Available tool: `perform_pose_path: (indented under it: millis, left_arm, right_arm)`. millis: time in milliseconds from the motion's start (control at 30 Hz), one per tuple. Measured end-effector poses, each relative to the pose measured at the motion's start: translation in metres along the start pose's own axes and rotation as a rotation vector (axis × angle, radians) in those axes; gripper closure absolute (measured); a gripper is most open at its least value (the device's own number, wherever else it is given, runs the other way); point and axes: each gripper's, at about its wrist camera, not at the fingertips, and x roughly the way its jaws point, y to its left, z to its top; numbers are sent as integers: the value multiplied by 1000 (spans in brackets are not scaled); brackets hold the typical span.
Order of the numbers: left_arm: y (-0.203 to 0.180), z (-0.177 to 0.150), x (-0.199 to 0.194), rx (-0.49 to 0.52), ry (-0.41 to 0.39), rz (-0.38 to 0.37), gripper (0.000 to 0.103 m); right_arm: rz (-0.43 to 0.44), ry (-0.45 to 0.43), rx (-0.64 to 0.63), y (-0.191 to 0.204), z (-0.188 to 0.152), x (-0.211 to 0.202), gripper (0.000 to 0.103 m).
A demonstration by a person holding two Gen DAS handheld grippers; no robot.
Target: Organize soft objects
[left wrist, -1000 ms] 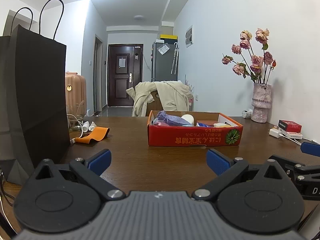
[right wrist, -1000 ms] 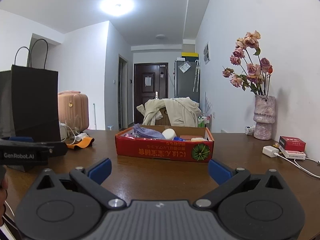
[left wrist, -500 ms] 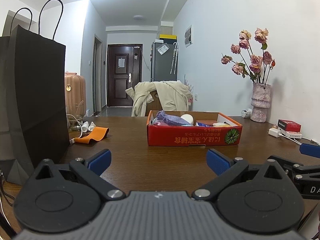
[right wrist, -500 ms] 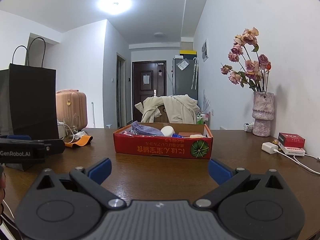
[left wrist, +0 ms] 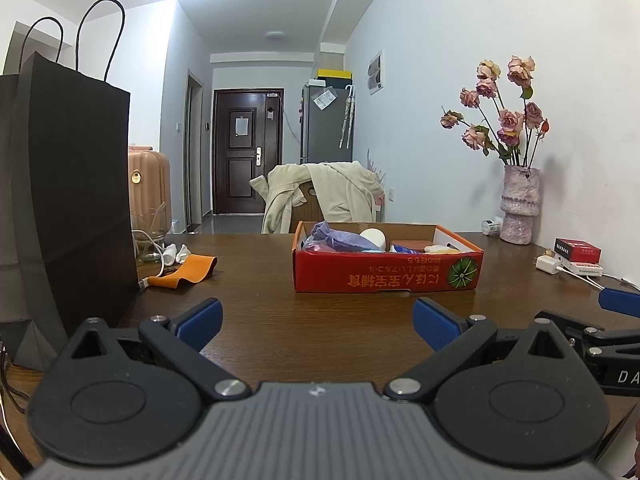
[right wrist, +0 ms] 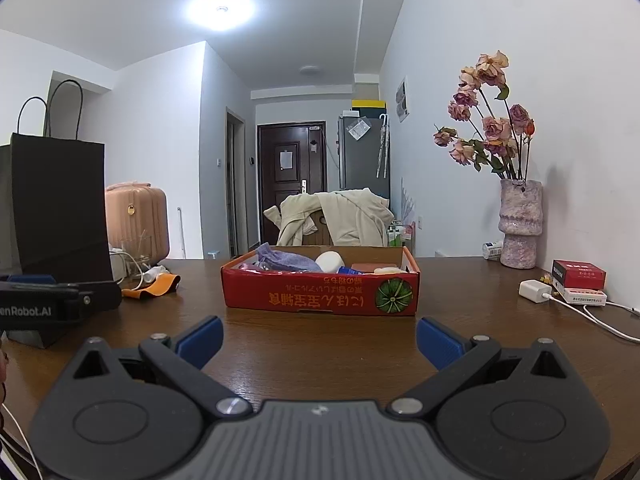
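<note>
While my right claw (right wrist: 318,338) has lifted slightly and my left (left wrist: 318,320) stayed put, both spread, empty; box (right wrist: 320,294) holds cloth (right wrist: 286,262); band (left wrist: 188,270) outside.

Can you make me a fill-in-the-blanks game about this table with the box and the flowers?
1. The red box has a round green ____ printed on its front.
2. The flowers stand in a ____ vase near the wall.
3. The strip of cloth beside the black bag is ____.
4. Both the left gripper and the right gripper are ____.

Missing words: pumpkin; pink; orange; open
</note>
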Motion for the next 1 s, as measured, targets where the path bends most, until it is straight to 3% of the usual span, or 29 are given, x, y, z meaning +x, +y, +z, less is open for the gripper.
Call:
perform_pose_path:
  millis: [1000]
  left_arm:
    - [2, -2, -3, 18, -14, -14, 0]
  right_arm:
    - [-26, -7, 13, -3, -1, 3, 0]
